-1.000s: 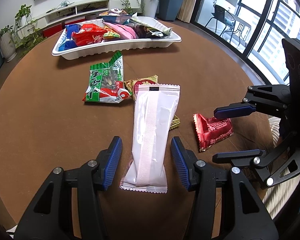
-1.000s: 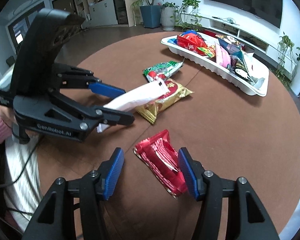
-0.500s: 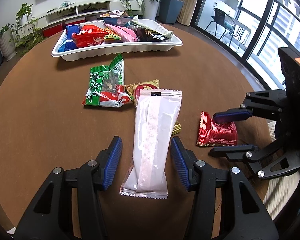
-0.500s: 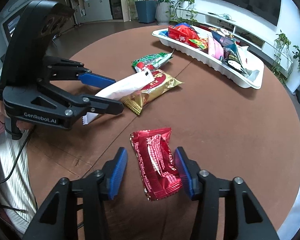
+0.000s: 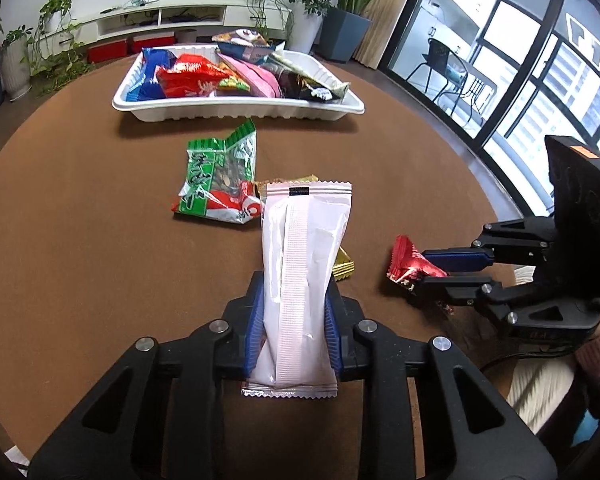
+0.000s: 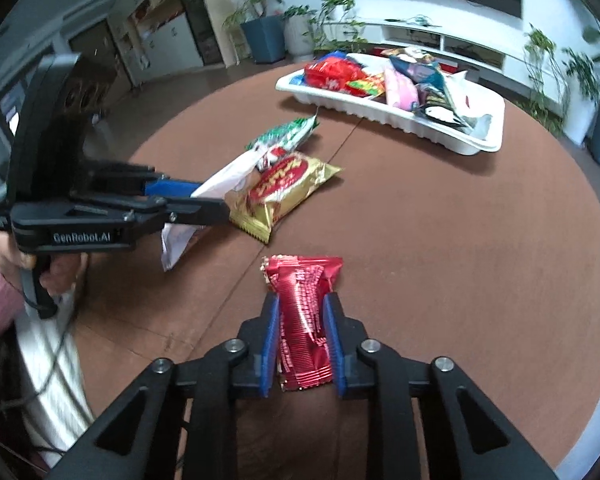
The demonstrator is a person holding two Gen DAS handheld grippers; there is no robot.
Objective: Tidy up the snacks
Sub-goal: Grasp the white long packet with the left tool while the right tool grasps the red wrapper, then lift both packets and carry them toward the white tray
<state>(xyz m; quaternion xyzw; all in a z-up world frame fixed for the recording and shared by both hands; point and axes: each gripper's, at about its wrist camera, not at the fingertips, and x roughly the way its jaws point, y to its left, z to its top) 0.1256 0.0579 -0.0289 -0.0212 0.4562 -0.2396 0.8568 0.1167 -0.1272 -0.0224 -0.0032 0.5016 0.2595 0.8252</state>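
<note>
Left-wrist view: the left gripper (image 5: 293, 328) had just closed its jaws and pinched the white packet (image 5: 302, 276), blue pads pressing both long sides near its lower end. The packet was a long, pale, glossy pouch with a ribbed seam running down its middle, crimped ends and a small dark label at the far end. That far end lay over the gold packet (image 5: 343, 268), beside the green packet (image 5: 220, 182) on the brown round table (image 5: 80, 240).

Right-wrist view: the right gripper (image 6: 302, 346) had likewise just closed and clamped the red packet (image 6: 303, 320), a shiny, crinkled foil pouch with pale print and serrated ends, its far end flaring beyond the pads. It was just above or on the table, nearer the person than the other loose snacks; contact with the tabletop could not be judged.

The gold packet showed a red oval panel on its face. The green packet was striped green and white with red at one end.

The white tray (image 5: 236, 110) stood at the far side of the table, well apart from both grippers, heaped with mixed red, blue, pink and dark packets.
</note>
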